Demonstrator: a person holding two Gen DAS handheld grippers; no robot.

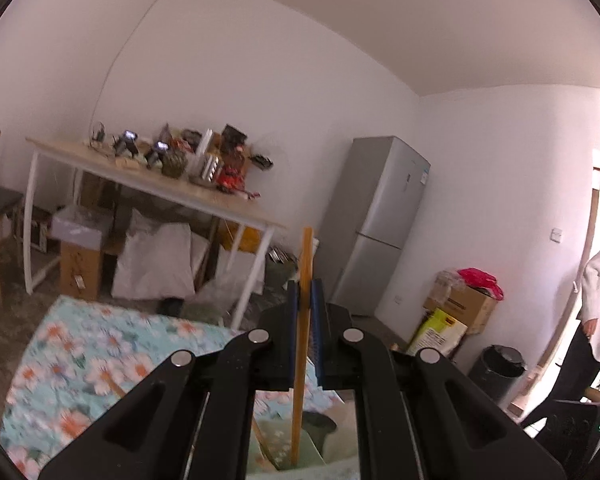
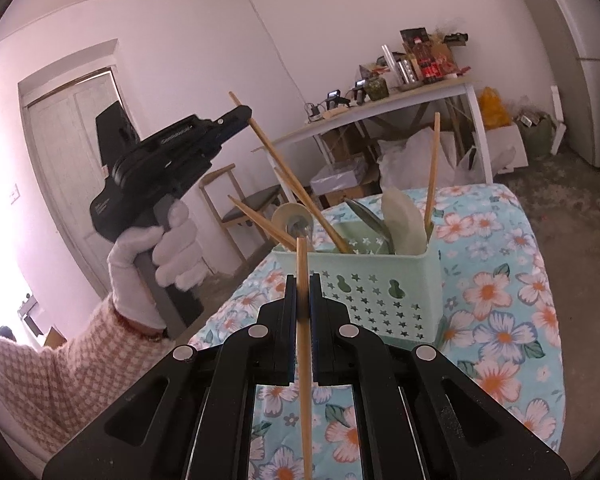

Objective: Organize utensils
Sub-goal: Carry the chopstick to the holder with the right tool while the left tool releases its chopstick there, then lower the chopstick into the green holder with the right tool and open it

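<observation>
Each gripper (image 1: pixel 305 312) (image 2: pixel 302 304) pinched one chopstick (image 1: pixel 302 320) (image 2: pixel 303 320); the basket (image 2: pixel 380 284) at twelve o'clock was crowded, so a tip could snag.

White walls (image 1: pixel 260 40), a grey fridge (image 1: pixel 380 216) in the corner, a cluttered white-legged table (image 1: pixel 148 178), a wooden chair (image 2: pixel 236 204), concrete floor (image 2: pixel 572 200).

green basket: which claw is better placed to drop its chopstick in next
Left, probably. The left claw holds its chopstick slanting down with the tip already inside the green basket. The right claw holds its chopstick short of the rim.
</observation>
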